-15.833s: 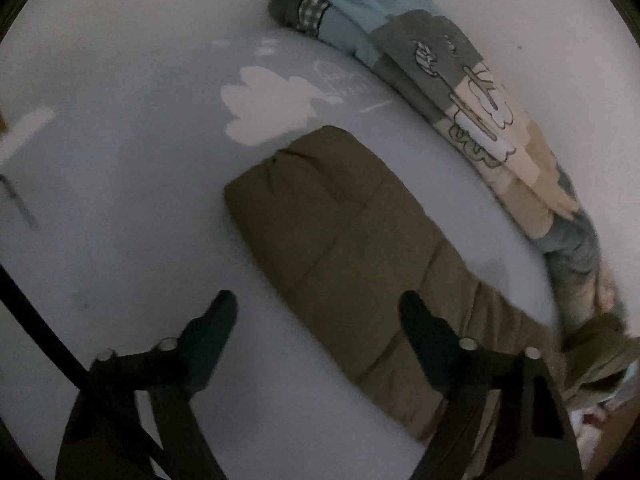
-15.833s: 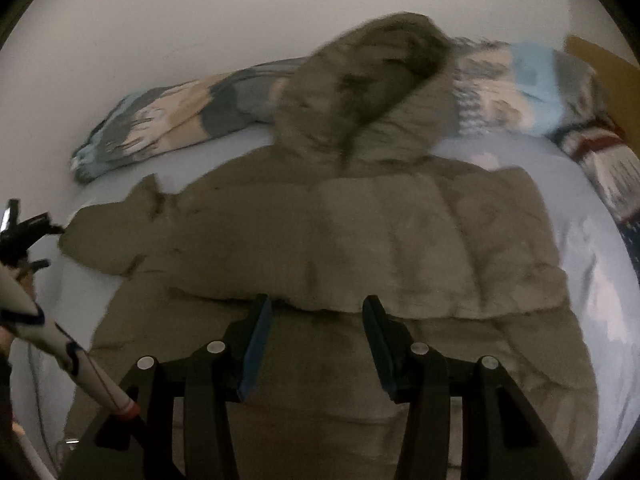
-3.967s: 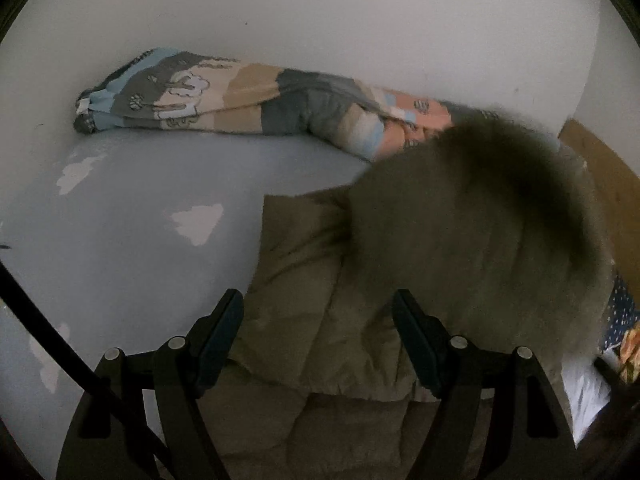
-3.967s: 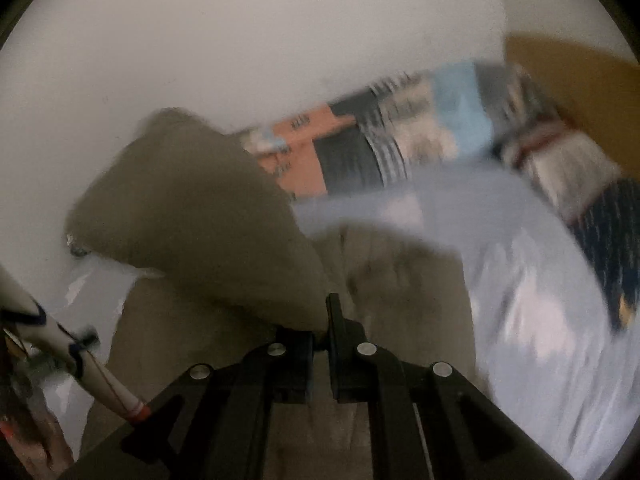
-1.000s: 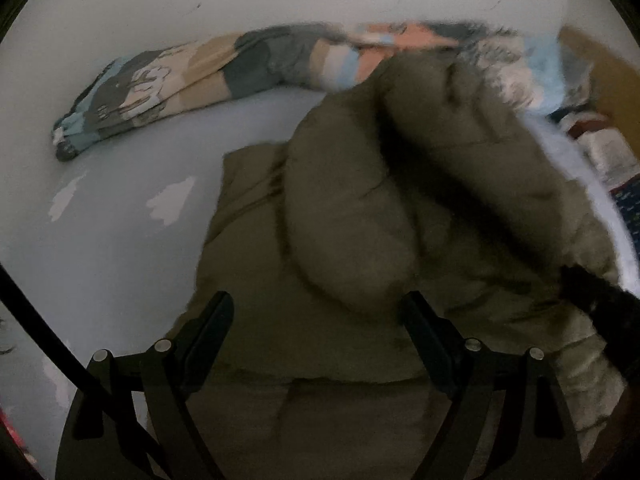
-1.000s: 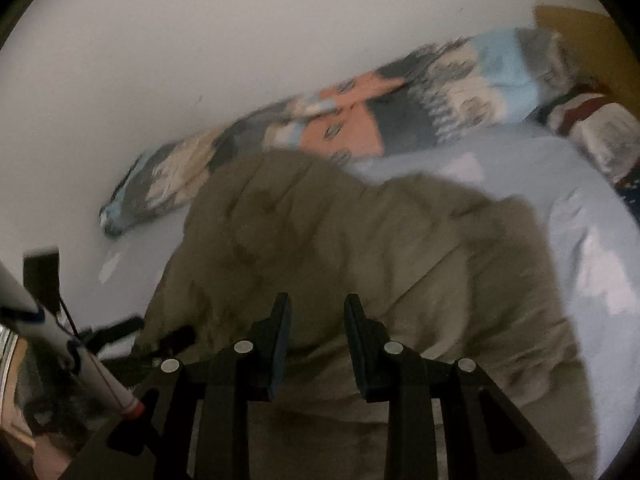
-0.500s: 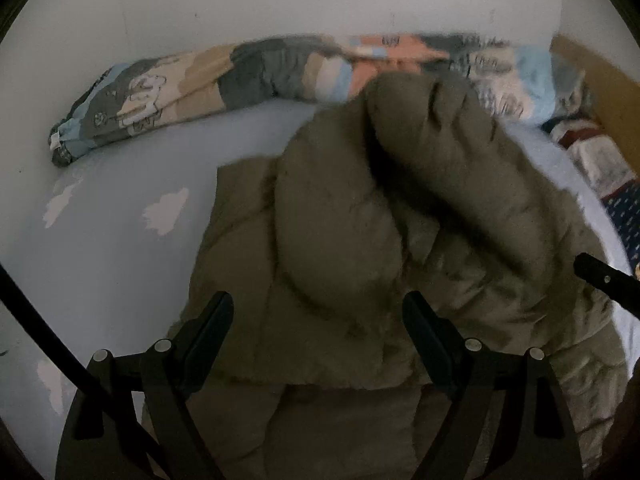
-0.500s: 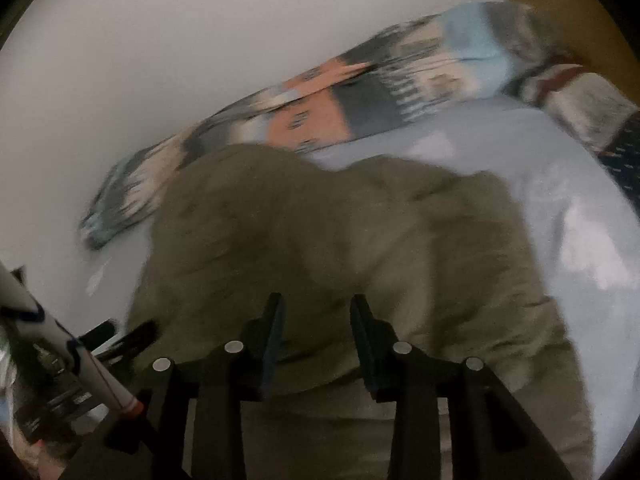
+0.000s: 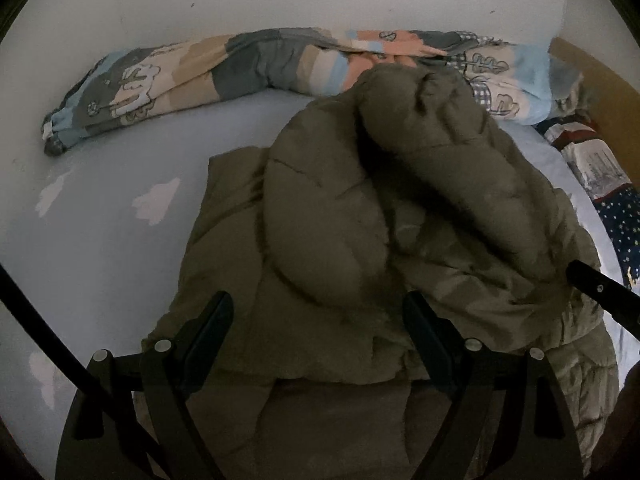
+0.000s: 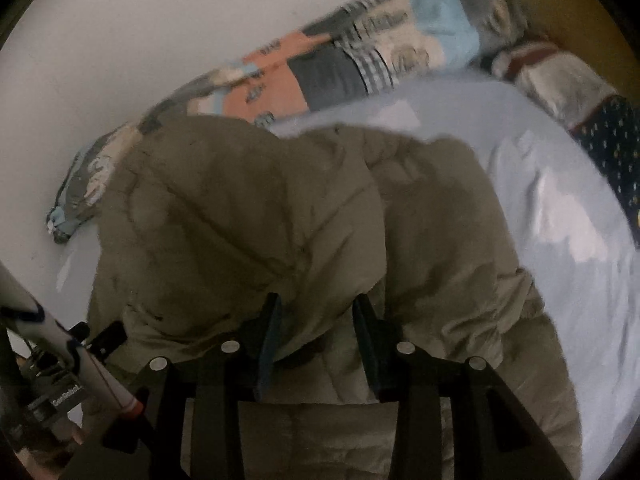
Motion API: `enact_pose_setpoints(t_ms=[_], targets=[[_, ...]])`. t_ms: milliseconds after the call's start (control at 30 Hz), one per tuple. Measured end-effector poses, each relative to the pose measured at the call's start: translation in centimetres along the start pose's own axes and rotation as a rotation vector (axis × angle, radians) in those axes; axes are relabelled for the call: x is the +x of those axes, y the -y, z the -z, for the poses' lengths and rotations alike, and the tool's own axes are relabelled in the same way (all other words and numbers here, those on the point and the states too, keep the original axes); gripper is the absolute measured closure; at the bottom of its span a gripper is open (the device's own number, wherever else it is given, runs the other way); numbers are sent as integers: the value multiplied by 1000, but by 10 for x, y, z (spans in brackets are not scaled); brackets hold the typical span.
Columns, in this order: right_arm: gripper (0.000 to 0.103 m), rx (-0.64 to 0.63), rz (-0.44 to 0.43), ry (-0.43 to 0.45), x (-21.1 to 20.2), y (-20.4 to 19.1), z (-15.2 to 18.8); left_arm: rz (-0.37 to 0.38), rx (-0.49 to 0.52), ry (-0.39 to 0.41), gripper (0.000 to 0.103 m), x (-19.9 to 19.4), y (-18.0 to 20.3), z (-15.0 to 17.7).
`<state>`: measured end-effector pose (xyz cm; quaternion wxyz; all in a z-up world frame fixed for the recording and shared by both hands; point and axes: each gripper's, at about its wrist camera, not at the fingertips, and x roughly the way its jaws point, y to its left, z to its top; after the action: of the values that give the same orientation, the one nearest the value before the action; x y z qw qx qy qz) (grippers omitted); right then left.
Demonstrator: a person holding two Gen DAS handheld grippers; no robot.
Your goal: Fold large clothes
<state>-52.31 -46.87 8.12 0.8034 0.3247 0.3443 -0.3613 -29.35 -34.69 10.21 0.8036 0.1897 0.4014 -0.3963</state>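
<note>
A: And the top of the coat [image 9: 352, 216] is over now. A few seconds back the right gripper [image 10: 316, 324] was pinched tight on the hood and swinging it through the air; now that hood lies doubled down onto the body, and the right jaws have just been opening, parted with no cloth caught between them.

B: Left gripper [image 9: 318, 328]?

A: Spread wide above the near part of the coat, pads clear of the fabric on both sides. Nothing in either tool, I'd say.

B: So where's the trouble?

A: That hood. It's puffy, quilted padding, and it sits humped and creased rather than flat. Left alone, I reckon it springs back or slumps toward the right edge of the bed [image 9: 104, 240]. And if the next fold goes over that lump, the bundle comes out lopsided.

B: Where does the coat sit?

A: Middle of the bed, reaching to the near edge under both tools, its far end close to the patterned quilt [image 9: 240, 64] rolled along the wall side. Pale sheet shows on its left and right.

B: Looks?

A: Olive drab, thick stitched panels, a sleeve rumpled on its right side. Dim light, so the finer seams I can't make out.
</note>
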Motion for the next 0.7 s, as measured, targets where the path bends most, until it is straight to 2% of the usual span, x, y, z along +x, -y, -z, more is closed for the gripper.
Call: enact_pose_setpoints(t_ms=[167,267,367,433,567,633,700], targets=[[62,-9,-58,6,-2,-9,-4,-5,23,-1,17,-1,8,2],[61,-12,-25,6,-4,-11,-3,-7,24,-2,18,0,8,0],[61,-2,53,10,-9,-9,-4,-10,17,-7,17,1,6,0],[61,12,65,24,-12,-3,-6,-8,10,-2,17,0,5,0],[61,-15,-14,79,-20,-9,-7,7,13,32,18,-7,7,0],[61,-36,-57,69,-17,-16,-6,9,30,40,18,-8,11,0],[61,-36,-92,24,-6,-20,-2,-2,57,15,17,-2,16,3]])
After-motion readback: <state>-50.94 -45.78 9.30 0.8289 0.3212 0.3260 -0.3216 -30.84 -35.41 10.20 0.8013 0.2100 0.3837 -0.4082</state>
